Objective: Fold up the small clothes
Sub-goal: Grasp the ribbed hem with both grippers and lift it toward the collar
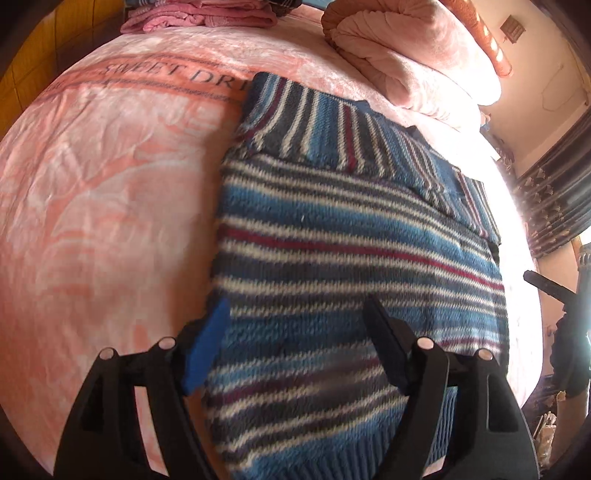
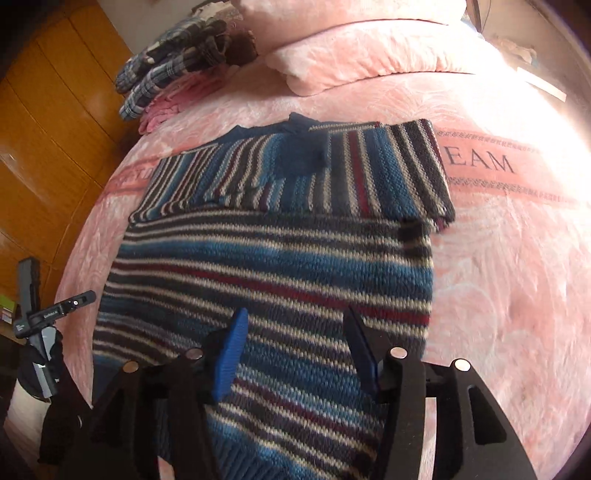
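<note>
A small striped knit sweater (image 1: 351, 240) in blue, white, grey and maroon lies flat on the pink bedspread (image 1: 92, 203), with both sleeves folded across its chest. In the right wrist view the same sweater (image 2: 266, 266) fills the middle, with its ribbed hem nearest the camera. My left gripper (image 1: 295, 306) hovers open over the hem end, its fingers spread wide with nothing between them. My right gripper (image 2: 295, 314) also stands open above the lower body of the sweater and holds nothing. The left gripper's body (image 2: 55, 310) shows at the left edge of the right wrist view.
A rolled pink quilt (image 1: 406, 55) and folded pink clothes (image 1: 203, 16) lie at the far end of the bed. A plaid garment (image 2: 170, 59) and a pink pillow (image 2: 369, 55) sit beyond the sweater. A wooden wardrobe (image 2: 48, 129) stands to the left, dark curtains (image 1: 554, 195) to the right.
</note>
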`<state>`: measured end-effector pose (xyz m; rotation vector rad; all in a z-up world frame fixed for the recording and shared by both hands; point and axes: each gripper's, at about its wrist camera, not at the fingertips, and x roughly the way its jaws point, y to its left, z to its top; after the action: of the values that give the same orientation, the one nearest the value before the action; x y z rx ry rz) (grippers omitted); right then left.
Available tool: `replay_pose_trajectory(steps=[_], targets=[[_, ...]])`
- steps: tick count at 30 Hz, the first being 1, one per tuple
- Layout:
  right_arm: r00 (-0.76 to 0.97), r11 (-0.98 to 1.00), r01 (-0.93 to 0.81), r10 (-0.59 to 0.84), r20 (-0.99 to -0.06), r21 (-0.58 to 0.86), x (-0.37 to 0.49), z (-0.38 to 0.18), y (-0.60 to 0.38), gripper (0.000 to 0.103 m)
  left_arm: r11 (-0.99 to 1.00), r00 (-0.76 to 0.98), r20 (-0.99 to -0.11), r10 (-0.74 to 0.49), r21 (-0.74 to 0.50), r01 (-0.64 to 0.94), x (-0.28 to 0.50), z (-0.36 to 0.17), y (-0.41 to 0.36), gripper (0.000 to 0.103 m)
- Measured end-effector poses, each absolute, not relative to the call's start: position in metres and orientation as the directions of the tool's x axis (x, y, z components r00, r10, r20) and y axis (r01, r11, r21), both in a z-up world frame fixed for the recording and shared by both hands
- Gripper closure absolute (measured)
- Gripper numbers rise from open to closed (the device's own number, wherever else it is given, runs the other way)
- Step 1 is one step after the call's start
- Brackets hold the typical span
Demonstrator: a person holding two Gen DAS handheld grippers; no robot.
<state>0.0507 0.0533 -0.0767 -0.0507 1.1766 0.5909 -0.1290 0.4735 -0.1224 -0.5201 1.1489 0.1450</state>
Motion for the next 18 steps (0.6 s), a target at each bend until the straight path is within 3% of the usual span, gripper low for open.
replay_pose_trajectory(steps=[4,9,18], targets=[[0.254,0.880,-0.419,0.351,-0.902,0.224,-0.009,-0.086,0.012,0.047,0.863,0.346,-0.917,-0.197,-0.330,-0.383,-0.184,-0.130,0.455,0.028],[0.205,0.907,-0.277,0.378,-0.903,0.317,-0.064,-0.102,-0.040,0.045,0.833,0.294,-0.920,-0.258,-0.367,-0.415,-0.230,-0.144,0.436,0.028],[0.134,0.905,-0.176,0.412,-0.901,0.388,-0.098,-0.139,-0.053,0.045,0.804,0.289,-0.903,-0.319,-0.419,-0.422,-0.238,-0.154,0.421,0.028]])
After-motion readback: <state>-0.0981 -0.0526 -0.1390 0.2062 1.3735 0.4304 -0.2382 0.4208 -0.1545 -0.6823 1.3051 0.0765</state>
